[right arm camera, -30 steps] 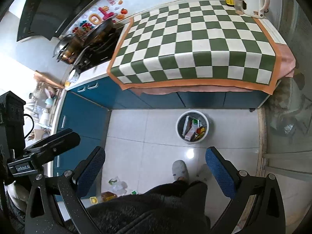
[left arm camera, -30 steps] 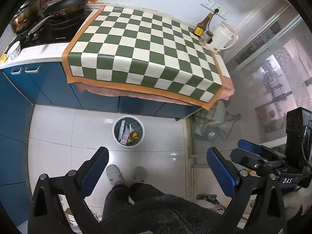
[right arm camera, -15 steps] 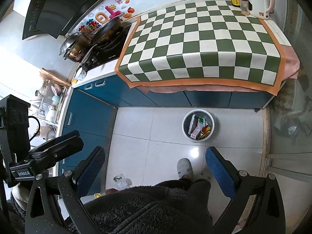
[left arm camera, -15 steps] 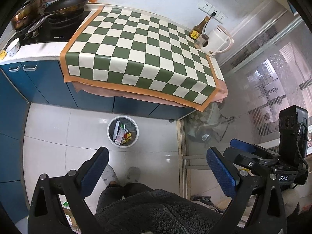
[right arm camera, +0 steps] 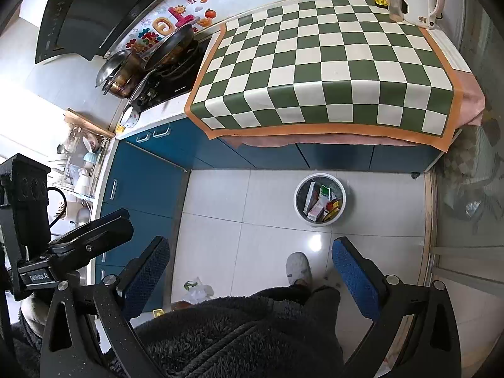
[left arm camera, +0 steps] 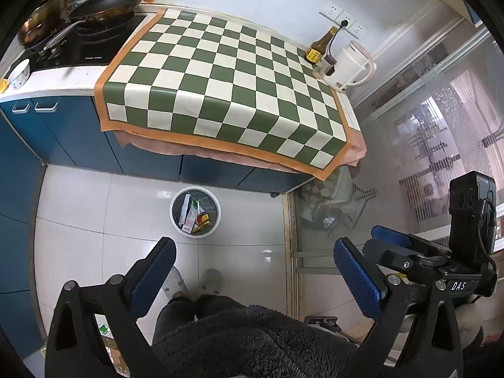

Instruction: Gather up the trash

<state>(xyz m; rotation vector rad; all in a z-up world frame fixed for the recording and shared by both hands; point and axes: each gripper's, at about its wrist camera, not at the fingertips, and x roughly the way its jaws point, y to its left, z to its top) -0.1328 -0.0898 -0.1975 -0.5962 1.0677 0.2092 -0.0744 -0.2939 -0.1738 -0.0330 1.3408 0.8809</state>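
A round white trash bin [left arm camera: 176, 217] stands on the tiled floor in front of the blue cabinets; it also shows in the right wrist view [right arm camera: 297, 209]. Cartons and wrappers [left arm camera: 192, 212] lie inside it. My left gripper [left arm camera: 252, 271] is open and empty, held high above the floor, behind the bin. My right gripper [right arm camera: 250, 271] is open and empty, also high above the floor. The green-and-white checkered cloth [left arm camera: 226, 85] on the counter bears no trash.
A brown bottle [left arm camera: 319, 47], a small jar and a white kettle [left arm camera: 348, 64] stand at the counter's back right. Pans [left arm camera: 104, 4] sit on the stove at left. A glass door [left arm camera: 425, 141] is at right. Loose bags [right arm camera: 198, 289] lie on the floor by the cabinets. The person's slippers stand behind the bin.
Both grippers have risen and pulled back from the counter, so the bin and counter look smaller. Both stay open and empty.
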